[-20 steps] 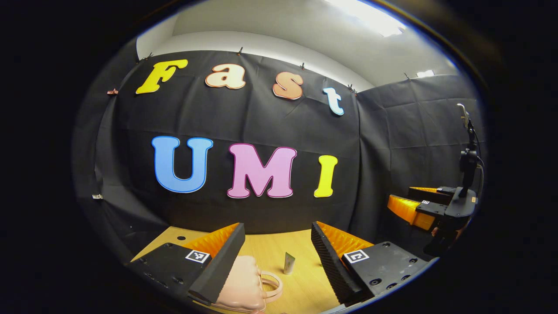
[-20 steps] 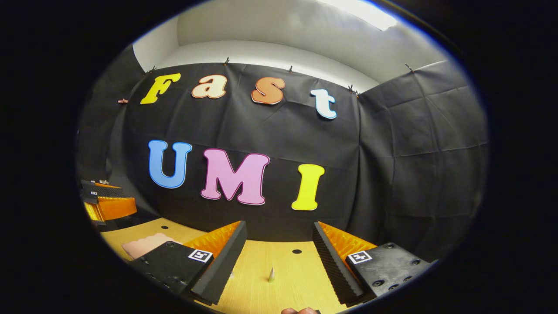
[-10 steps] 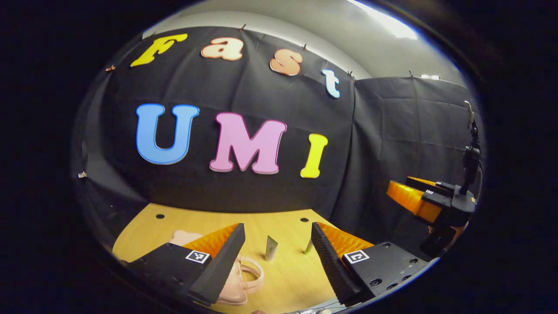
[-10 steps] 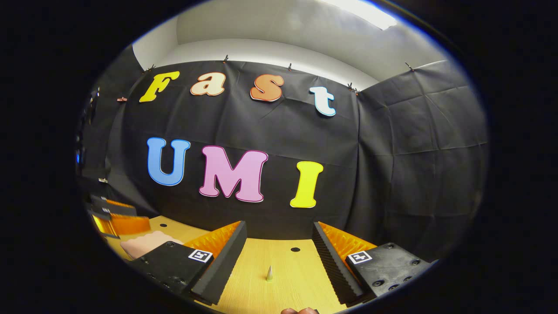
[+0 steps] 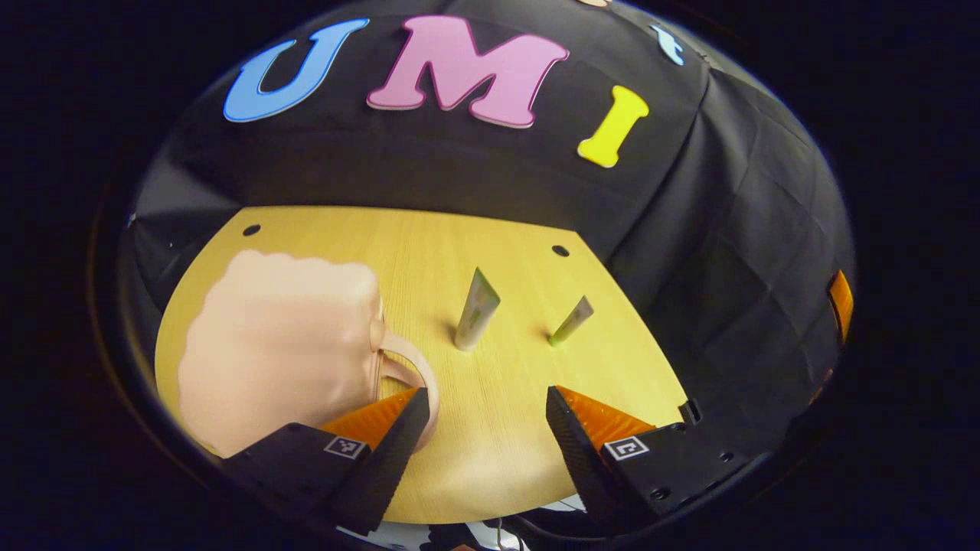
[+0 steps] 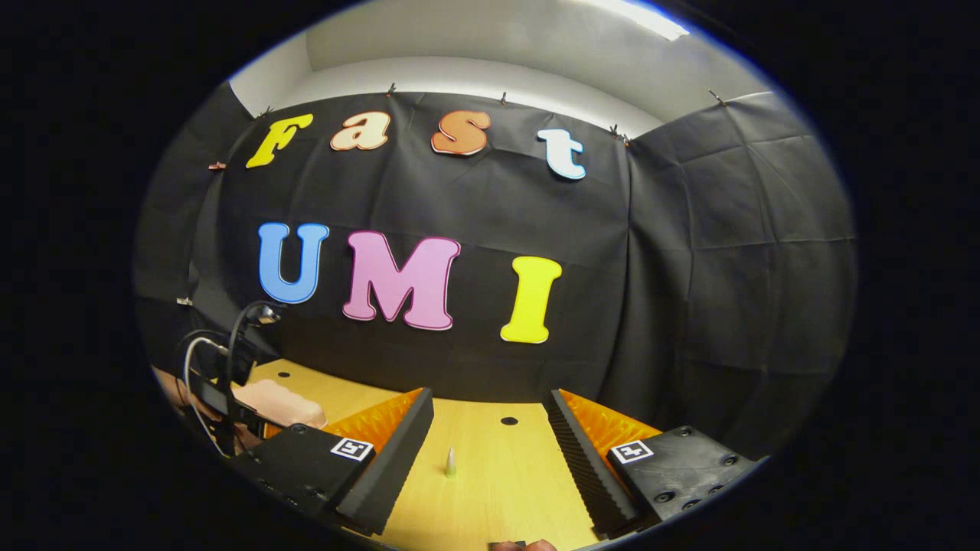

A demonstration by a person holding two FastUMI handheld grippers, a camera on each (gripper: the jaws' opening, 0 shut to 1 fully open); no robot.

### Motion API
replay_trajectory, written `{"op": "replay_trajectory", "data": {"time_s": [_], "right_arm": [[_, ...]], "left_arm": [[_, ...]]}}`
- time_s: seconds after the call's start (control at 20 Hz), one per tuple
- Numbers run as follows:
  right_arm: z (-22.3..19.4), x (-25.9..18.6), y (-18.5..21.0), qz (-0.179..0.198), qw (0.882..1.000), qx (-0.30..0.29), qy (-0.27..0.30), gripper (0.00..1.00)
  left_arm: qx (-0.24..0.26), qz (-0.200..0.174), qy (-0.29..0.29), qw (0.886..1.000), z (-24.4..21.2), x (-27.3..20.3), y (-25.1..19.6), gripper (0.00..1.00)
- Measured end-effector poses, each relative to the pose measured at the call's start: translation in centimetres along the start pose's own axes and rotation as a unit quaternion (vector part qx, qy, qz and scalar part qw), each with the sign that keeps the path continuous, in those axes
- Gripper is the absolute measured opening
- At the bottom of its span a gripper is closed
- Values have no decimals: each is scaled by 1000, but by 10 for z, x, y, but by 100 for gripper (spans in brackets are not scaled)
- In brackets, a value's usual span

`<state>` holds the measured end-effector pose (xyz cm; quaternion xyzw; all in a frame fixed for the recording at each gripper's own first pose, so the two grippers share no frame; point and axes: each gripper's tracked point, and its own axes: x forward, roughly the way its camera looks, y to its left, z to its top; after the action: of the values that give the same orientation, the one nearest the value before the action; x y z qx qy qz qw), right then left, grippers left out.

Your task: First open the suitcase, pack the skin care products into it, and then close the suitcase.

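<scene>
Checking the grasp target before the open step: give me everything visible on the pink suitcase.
The small pale pink hard-shell suitcase lies flat on the light wooden table, lid closed, at the table's left in the left gripper view. Its shell looks like smooth matte plastic, with a scalloped far edge. A looped handle of the same pink juts from its right side, toward the two standing tubes. The left tongs hang open above the handle, one finger overlapping it; contact cannot be judged.

Bright overhead light, sharp, fisheye-warped edges

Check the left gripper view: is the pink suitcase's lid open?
No, the pink suitcase lies shut on the wooden table, handle toward the two tubes.
</scene>
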<state>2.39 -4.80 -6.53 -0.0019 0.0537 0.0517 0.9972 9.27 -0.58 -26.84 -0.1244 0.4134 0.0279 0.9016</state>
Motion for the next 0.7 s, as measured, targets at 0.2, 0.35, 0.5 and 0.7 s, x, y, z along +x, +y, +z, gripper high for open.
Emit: {"op": "replay_trajectory", "data": {"time_s": [0.2, 0.35, 0.5, 0.7], "right_arm": [[-26, 27, -38, -2, 999, 29, 26, 96], [-46, 47, -63, -4, 998, 48, 48, 96], [-61, 62, -75, 13, 996, 56, 61, 96], [-68, 77, -84, 20, 995, 60, 77, 95]], "left_arm": [[-10, 73, 73, 995, -15, 56, 25, 97], [-24, 113, 99, 988, -22, 83, 39, 97], [-42, 132, 116, 984, -29, 100, 52, 93], [1, 147, 147, 978, -27, 91, 62, 16]]}}
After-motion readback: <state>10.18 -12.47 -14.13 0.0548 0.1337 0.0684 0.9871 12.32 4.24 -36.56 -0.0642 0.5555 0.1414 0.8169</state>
